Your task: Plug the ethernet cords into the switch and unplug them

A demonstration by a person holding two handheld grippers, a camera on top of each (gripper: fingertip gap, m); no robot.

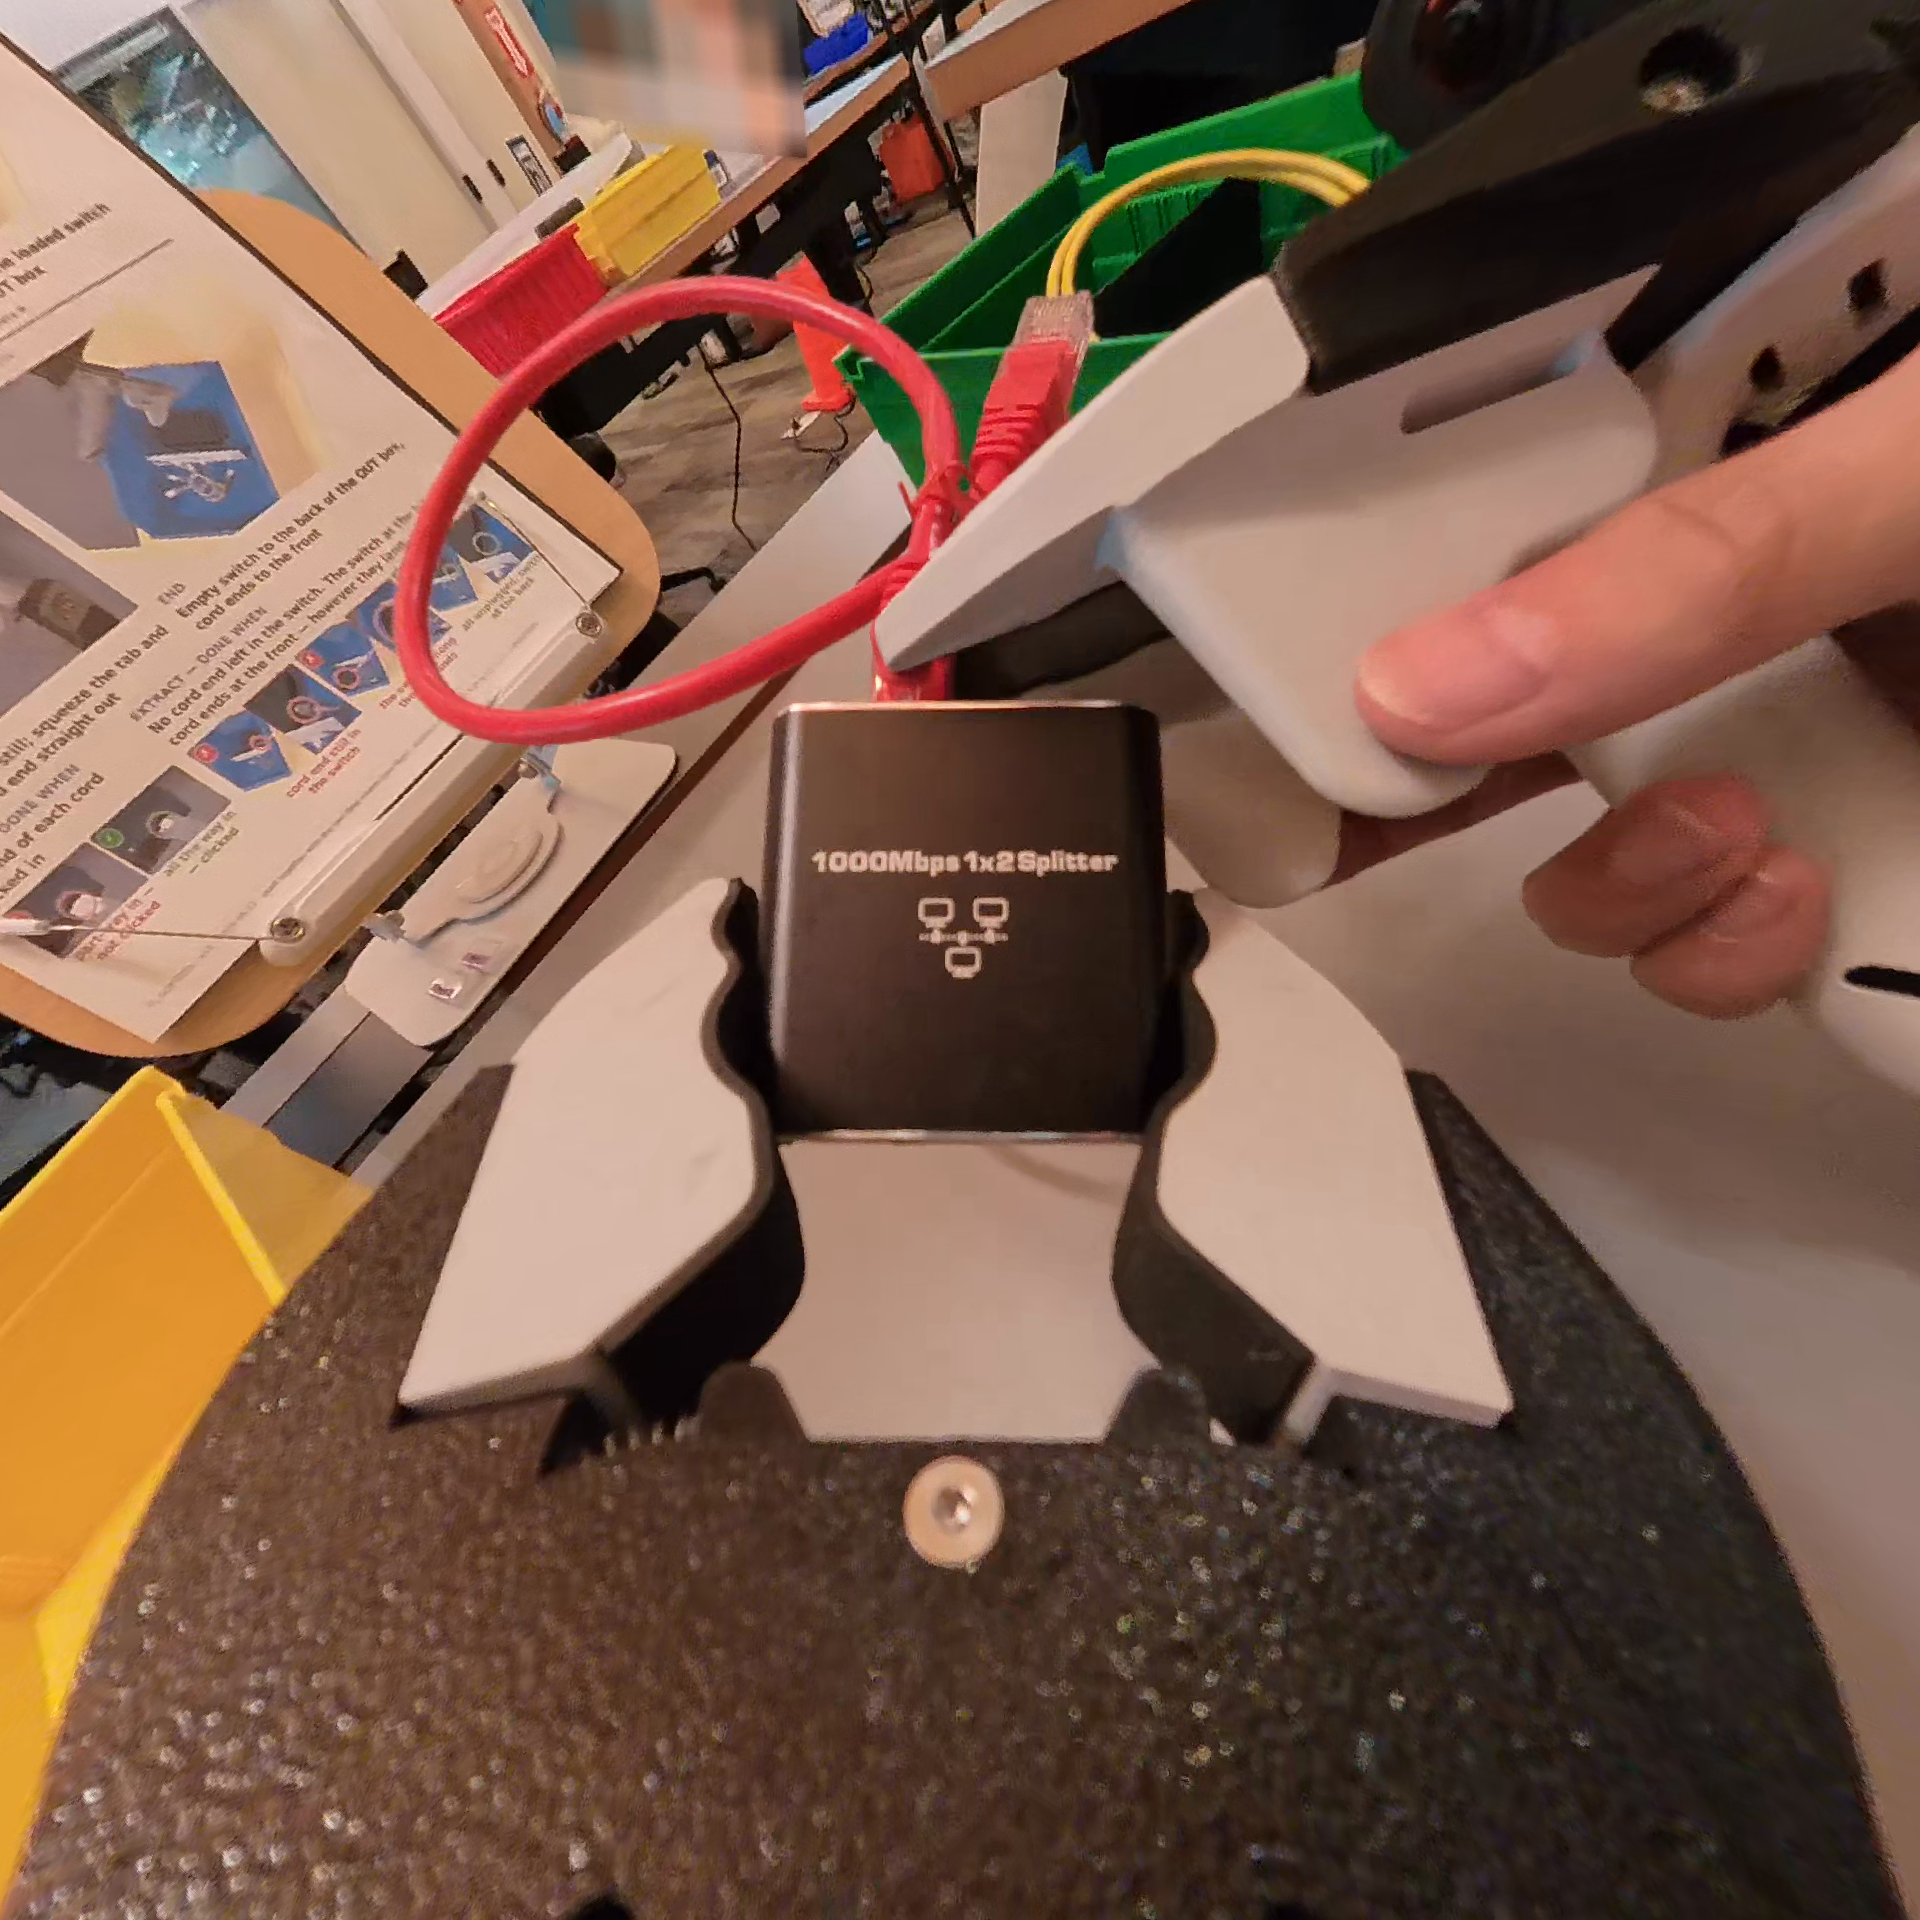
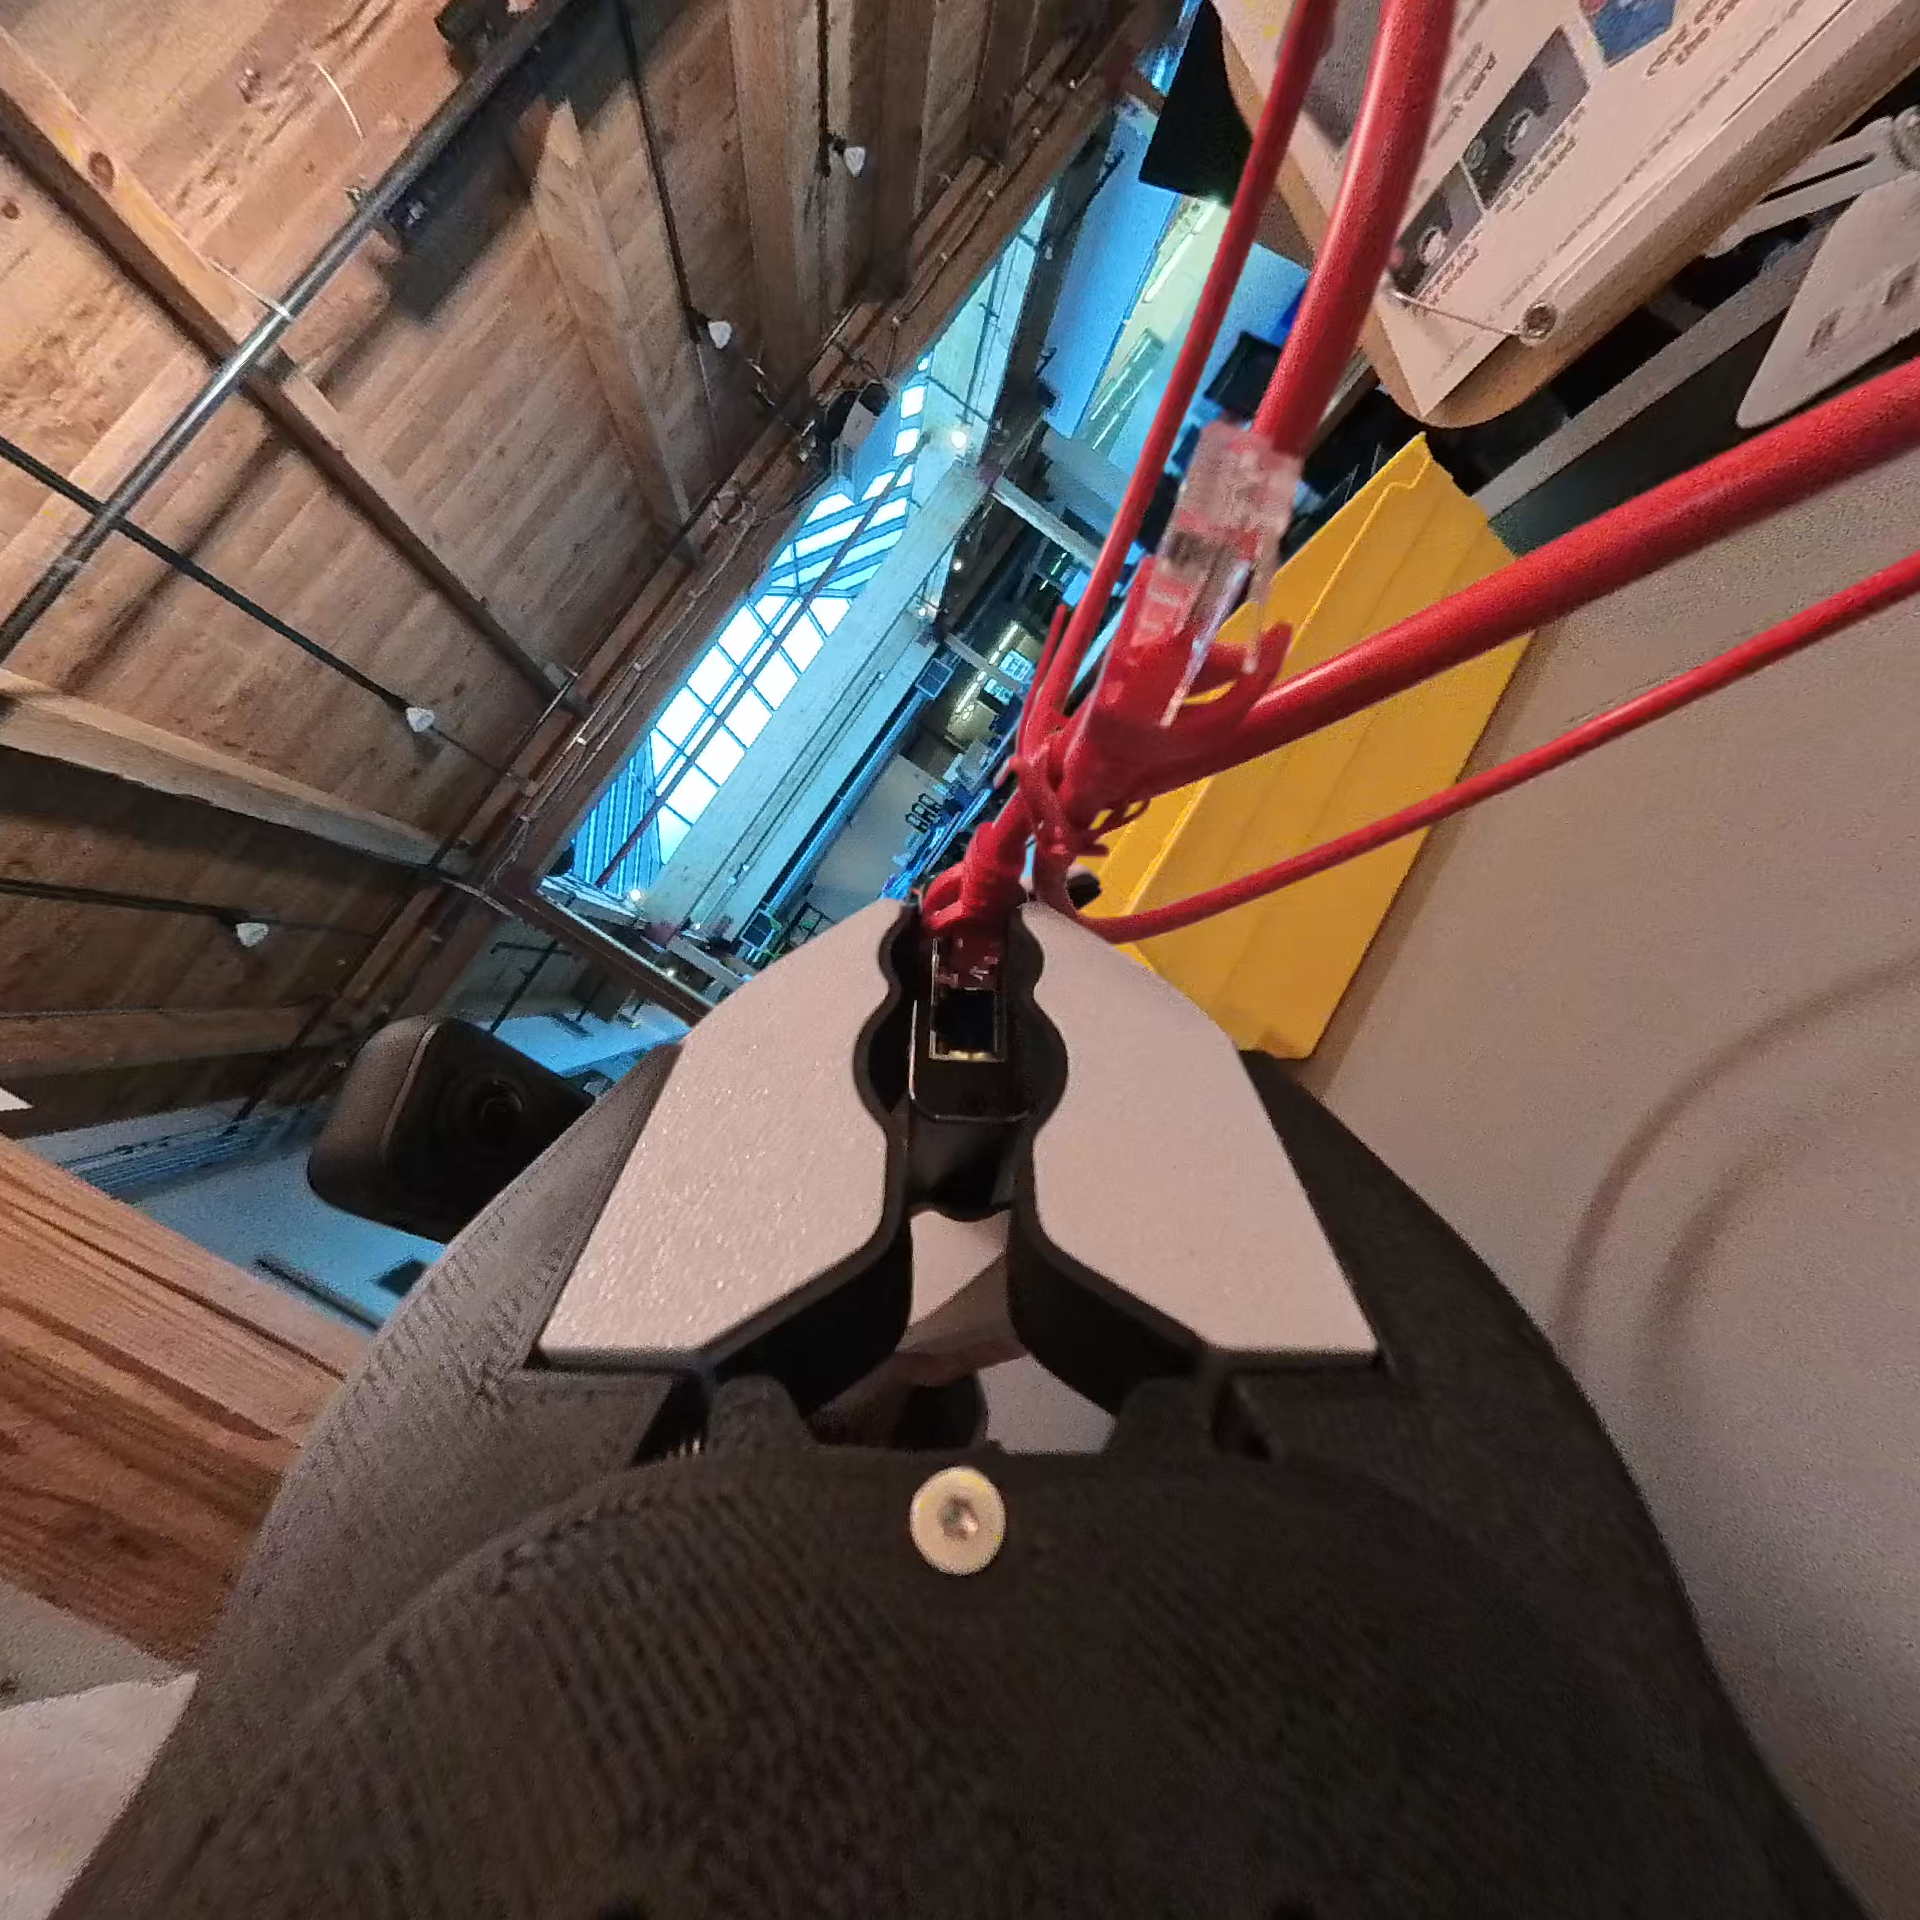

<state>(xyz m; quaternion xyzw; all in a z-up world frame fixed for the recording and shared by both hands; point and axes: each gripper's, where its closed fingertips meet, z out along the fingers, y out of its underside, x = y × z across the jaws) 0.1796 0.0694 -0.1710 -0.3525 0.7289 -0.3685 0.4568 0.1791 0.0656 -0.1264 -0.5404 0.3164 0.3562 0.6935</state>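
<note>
Left wrist view shows the left claw (image 1: 961,997) clamped on the black switch (image 1: 961,925), long axis pointing away; the right claw (image 1: 914,665) pinches the red cord's plug (image 1: 920,681) at its far end.

One small black metal switch box (image 1: 961,914), one looped red ethernet cord (image 1: 540,582) with two red-booted plugs, one coiled yellow cord (image 1: 1164,197), two grey-fingered grippers, one green plastic bin (image 1: 997,281), two yellow plastic bins, one red bin (image 1: 520,301), one printed instruction sheet (image 1: 208,582).
</note>
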